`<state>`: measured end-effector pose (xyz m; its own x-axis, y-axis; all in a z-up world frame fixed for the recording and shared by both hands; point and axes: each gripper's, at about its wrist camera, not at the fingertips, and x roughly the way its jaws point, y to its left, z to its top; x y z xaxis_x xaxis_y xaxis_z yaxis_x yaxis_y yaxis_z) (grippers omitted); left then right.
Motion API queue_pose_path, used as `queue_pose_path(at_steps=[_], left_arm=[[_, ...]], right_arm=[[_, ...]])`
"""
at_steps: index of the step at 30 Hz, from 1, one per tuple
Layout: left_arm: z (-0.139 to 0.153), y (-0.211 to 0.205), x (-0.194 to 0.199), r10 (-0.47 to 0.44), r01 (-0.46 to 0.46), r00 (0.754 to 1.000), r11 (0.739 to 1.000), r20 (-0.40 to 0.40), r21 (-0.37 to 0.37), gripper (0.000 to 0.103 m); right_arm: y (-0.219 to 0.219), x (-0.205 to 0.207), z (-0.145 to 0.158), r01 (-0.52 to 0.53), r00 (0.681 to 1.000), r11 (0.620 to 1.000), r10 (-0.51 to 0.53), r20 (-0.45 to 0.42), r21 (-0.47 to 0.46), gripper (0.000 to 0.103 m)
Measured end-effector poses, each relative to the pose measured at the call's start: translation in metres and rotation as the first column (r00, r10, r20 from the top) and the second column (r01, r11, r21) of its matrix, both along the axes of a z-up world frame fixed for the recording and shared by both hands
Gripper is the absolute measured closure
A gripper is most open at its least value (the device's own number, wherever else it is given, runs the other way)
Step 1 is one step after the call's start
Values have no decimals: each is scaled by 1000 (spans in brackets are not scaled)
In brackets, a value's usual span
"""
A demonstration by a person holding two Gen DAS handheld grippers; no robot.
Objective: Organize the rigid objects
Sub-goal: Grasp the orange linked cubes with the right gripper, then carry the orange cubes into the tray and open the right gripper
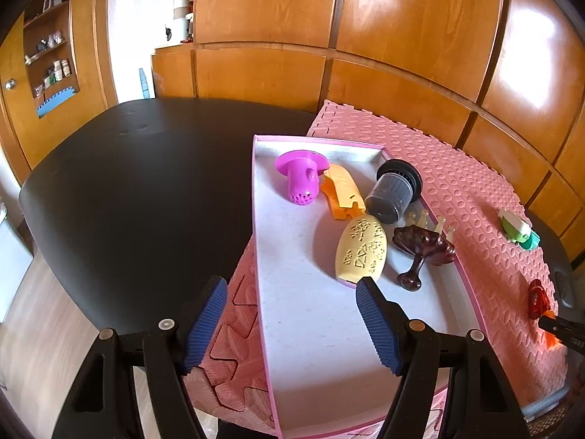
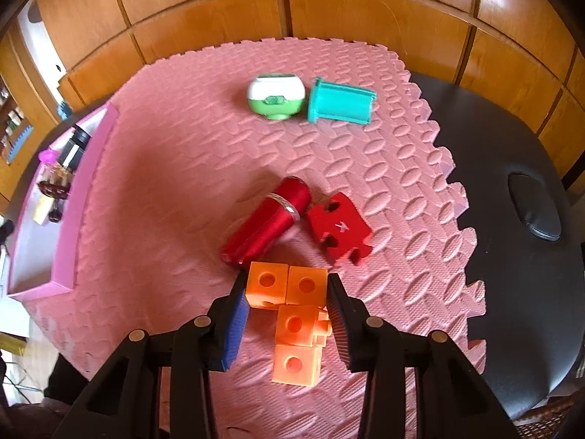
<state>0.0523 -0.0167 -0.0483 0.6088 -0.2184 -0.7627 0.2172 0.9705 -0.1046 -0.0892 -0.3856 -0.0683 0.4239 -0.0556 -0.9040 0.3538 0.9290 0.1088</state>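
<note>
The black table (image 1: pixel 128 190) fills the left wrist view, and across it lies the pink foam mat (image 2: pixel 204 168) with its jigsaw edge, running right up to the wooden wall panels (image 1: pixel 402 18) behind. On the mat's left side sits the pink tray (image 1: pixel 314 329), its pale floor mostly bare near the camera, with the sorted pieces bunched at the far end: a magenta funnel-shaped piece (image 1: pixel 299 179), an orange flat piece (image 1: pixel 342 194) just beside it, a dark grey cylinder (image 1: pixel 393 192) tipped against the tray's right wall, a yellow patterned oval (image 1: pixel 362 252) and a dark brown leaf-shaped dish (image 1: pixel 420 252) touching that oval's side. The left gripper (image 1: pixel 290 323) hangs over the tray's near left rim with its blue pads spread wide and nothing between them. Out on the open mat, a red cylinder (image 2: pixel 267 225) lies tilted beside a red puzzle-shaped piece (image 2: pixel 340 228), with a green-and-white round object (image 2: pixel 276 97) and a teal block (image 2: pixel 340 104) near the far edge. And here is the right gripper (image 2: pixel 287 312), jaws closed in on the orange cube block (image 2: pixel 289 307), pads pressing the two upper cubes from either side.
</note>
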Motion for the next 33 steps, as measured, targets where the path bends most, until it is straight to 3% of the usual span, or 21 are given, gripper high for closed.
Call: queue_pose_path(at_steps=[6,15,20,26,33], left_arm=[[1,4,-1,6,-6,1000,1000,5,-4,29],[3,22,1,49,-48,999,999,9,-23,29],[4,40,3,101,-100,995,994,11,-35,30],[1,62,5,153,-152,988,987,6,-43,30],[-12,83,4,194,-195,981,979,-27,-54,30]], right_arm=[[30,15,13,-81,996,997,79,47,21,62],[99,62,38,-268,955,961,257,150,61,62],[153,96,54,-397,904,914,375,204,79,62],[227,144,70,-541,820,839,510,259,62,62],[285,194,46,-599,792,799,578,196,63,62]])
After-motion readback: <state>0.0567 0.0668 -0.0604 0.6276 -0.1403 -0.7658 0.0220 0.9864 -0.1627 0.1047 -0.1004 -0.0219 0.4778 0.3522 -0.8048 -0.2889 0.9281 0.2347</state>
